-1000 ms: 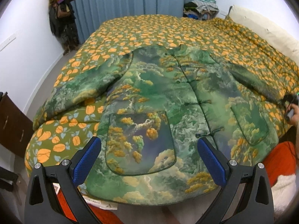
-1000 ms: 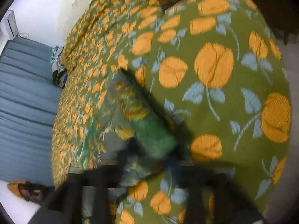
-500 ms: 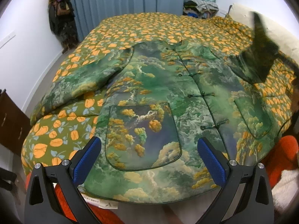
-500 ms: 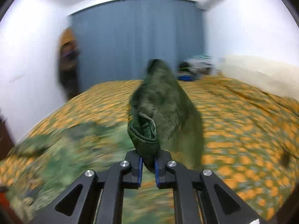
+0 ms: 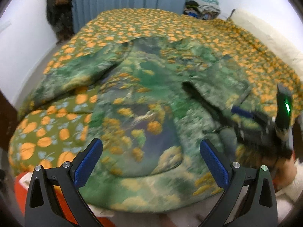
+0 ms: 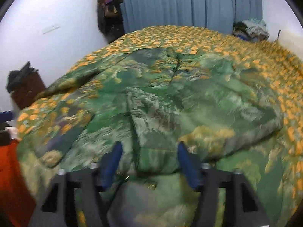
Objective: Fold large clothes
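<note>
A large green padded jacket (image 5: 147, 102) with a landscape print lies front up on the bed, hem toward me. Its right sleeve (image 5: 223, 83) is folded over the body; its left sleeve (image 5: 75, 73) still lies spread to the left. My left gripper (image 5: 151, 157) is open and empty above the hem. My right gripper (image 6: 149, 157) is open, low over the folded sleeve (image 6: 151, 124), whose cuff lies between its fingers. The right gripper also shows blurred in the left wrist view (image 5: 259, 126).
The bed has an olive cover (image 5: 151, 24) with orange flowers. Blue curtains (image 6: 189, 1) hang behind. Dark clothes (image 6: 109, 9) hang at the left wall. A pile of clothes (image 5: 202, 7) sits at the far right corner. A dark cabinet (image 6: 24, 87) stands left.
My right gripper carried the right sleeve up and across onto the jacket's body, then opened and let it go. My left gripper stayed open near the hem.
</note>
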`<state>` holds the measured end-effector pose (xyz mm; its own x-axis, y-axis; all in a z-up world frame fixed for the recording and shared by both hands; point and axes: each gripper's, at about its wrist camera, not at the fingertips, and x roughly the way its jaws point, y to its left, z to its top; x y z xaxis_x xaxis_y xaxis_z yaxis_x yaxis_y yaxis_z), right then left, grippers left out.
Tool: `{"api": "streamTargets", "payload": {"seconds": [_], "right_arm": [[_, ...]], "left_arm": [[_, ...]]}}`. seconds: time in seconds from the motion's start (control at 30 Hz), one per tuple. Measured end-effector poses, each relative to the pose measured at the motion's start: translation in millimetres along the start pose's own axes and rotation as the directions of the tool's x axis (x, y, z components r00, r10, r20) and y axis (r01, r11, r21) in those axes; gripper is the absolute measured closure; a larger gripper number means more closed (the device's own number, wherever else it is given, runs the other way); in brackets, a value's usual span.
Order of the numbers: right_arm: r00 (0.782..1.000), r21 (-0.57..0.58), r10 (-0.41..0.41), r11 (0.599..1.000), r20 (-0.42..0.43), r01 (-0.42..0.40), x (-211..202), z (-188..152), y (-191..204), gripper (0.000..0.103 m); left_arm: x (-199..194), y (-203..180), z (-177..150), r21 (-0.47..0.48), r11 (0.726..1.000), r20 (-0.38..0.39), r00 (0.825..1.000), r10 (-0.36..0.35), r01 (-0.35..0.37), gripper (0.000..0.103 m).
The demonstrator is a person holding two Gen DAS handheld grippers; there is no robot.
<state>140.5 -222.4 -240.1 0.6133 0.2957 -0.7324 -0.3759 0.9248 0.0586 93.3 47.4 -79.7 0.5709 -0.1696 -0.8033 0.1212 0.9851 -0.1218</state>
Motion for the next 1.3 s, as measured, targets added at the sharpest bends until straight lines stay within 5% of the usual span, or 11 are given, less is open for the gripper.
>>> {"api": "streamTargets", "payload": {"seconds": [0.1, 0.23, 0.3, 0.47, 0.63, 0.83, 1.0, 1.23, 1.3], "right_arm": [[1.0, -0.029, 0.028, 0.999, -0.002, -0.028, -30.9, -14.1, 2.8, 0.039], [0.999, -0.008, 0.008, 1.0, 0.035, -0.008, -67.3, -34.6, -1.7, 0.038], [0.998, 0.03, -0.001, 1.0, 0.061, 0.0, -78.7, -38.9, -7.6, 0.038], [0.995, 0.068, -0.014, 0.998, 0.104, 0.007, -84.4, -36.6, -14.1, 0.038], [0.994, 0.077, -0.022, 0.997, 0.111, 0.014, -84.3, -40.8, -20.8, 0.038], [0.987, 0.119, -0.041, 0.993, 0.153, 0.023, -91.3, -37.9, -31.8, 0.038], [0.981, 0.163, -0.071, 0.986, 0.18, 0.041, -94.6, -26.9, -49.5, 0.038], [0.979, 0.203, -0.136, 0.974, 0.153, 0.104, -77.6, 15.6, -107.8, 0.038], [0.977, 0.199, -0.172, 0.969, 0.129, 0.145, -62.5, 39.8, -136.4, 0.053]], "left_arm": [[13.1, -4.7, 20.7, -0.034, 0.988, -0.038, 0.988, -0.15, 0.149, 0.001], [65.4, -33.0, 53.4, -0.08, 0.926, -0.146, 0.915, -0.376, 0.368, 0.002], [97.8, -52.0, 65.4, -0.091, 0.915, -0.191, 0.895, -0.403, 0.393, 0.006], [173.3, -78.1, 73.2, -0.192, 0.909, -0.344, 0.842, -0.416, 0.371, 0.039], [174.3, -85.2, 73.6, -0.219, 0.917, -0.336, 0.857, -0.391, 0.333, 0.094], [132.2, -98.9, 98.8, -0.121, 0.93, -0.299, 0.881, -0.367, 0.346, 0.096], [112.2, -92.3, 157.5, -0.008, 0.947, -0.195, 0.929, -0.315, 0.32, 0.096], [176.6, -26.1, 190.4, -0.055, 0.985, -0.161, 0.972, -0.172, 0.165, 0.096], [197.5, -14.3, 183.0, -0.105, 0.983, -0.186, 0.968, -0.169, 0.151, 0.096]]}}
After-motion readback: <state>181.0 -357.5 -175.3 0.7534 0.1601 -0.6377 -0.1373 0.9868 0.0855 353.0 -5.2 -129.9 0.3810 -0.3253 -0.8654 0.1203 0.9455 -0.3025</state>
